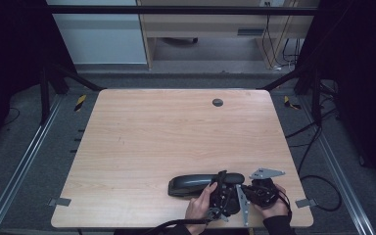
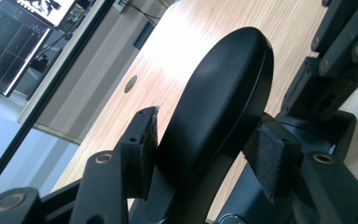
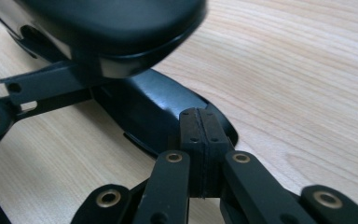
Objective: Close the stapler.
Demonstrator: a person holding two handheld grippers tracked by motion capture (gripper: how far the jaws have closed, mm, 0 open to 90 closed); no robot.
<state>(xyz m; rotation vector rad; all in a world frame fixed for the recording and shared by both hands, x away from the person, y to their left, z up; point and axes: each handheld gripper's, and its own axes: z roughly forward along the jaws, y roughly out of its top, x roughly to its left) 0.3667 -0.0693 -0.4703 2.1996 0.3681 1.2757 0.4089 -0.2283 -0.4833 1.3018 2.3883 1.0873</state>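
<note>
One black stapler (image 1: 196, 184) lies near the front edge of the wooden table (image 1: 176, 132), right of centre, its long body running left to right. Seen in the left gripper view, the left gripper (image 2: 205, 154) has its jaws set on either side of the stapler's rounded top arm; a narrow gap shows at each pad, so nothing is clamped. Just beside it, the right gripper (image 3: 200, 140) has its pads pressed flat together with nothing between them, resting at the stapler's base. Both hands sit close together at the stapler's right end.
</note>
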